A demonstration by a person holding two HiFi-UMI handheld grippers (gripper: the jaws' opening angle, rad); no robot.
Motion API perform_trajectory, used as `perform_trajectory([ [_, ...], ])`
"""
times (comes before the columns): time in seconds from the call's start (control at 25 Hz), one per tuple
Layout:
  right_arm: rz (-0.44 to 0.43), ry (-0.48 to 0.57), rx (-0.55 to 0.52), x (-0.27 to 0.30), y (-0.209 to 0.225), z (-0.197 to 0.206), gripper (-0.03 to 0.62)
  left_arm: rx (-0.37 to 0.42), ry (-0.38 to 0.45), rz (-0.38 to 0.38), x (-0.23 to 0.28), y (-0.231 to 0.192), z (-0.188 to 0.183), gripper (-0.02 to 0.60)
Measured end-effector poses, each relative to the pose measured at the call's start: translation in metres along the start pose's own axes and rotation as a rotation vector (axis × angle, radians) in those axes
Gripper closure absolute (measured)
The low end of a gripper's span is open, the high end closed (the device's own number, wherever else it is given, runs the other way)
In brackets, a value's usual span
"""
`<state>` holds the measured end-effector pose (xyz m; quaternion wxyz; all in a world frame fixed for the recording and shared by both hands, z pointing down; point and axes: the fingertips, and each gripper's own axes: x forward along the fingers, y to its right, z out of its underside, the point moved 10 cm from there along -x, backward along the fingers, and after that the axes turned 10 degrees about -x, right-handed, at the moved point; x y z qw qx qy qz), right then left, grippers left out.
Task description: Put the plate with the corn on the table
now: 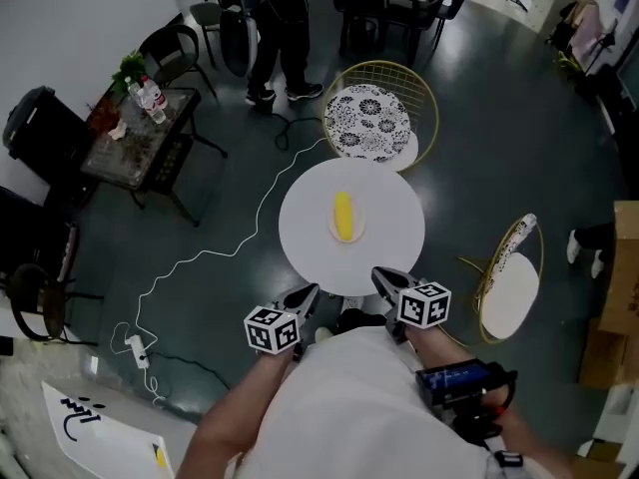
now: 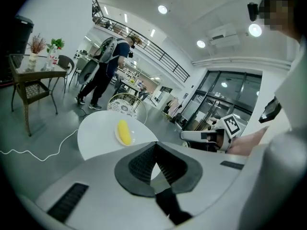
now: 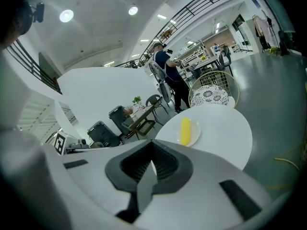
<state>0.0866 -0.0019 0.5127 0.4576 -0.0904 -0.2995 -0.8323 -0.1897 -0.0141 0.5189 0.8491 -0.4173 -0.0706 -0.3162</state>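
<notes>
A yellow corn cob [image 1: 343, 216] lies on a small white plate [image 1: 346, 234] in the middle of a round white table [image 1: 391, 218]. My left gripper [image 1: 309, 292] and right gripper [image 1: 380, 276] hang side by side just short of the table's near edge, close to my body. Both are shut with nothing in them. In the left gripper view the corn [image 2: 123, 132] and plate [image 2: 130, 139] sit ahead on the table [image 2: 96, 134], beyond the closed left gripper [image 2: 154, 145]. In the right gripper view the corn [image 3: 184, 130] lies ahead of the closed right gripper [image 3: 152, 145].
A gold wire chair with a patterned cushion [image 1: 367, 123] stands behind the table, and another chair [image 1: 509, 285] to its right. A side table with bottles [image 1: 135, 140] is at far left. A person [image 1: 280, 28] stands at the back. A white cable [image 1: 200, 257] runs across the floor.
</notes>
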Motion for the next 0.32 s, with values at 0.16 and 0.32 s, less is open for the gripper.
perform_trajectory([
  [0.16, 0.002, 0.014, -0.004, -0.008, -0.004, 0.004, 0.588, -0.001, 0.003, 0.007, -0.003, 0.001, 0.005, 0.575],
  [0.32, -0.001, 0.020, -0.008, -0.015, -0.005, 0.008, 0.588, -0.006, 0.009, 0.004, -0.004, 0.003, 0.010, 0.575],
])
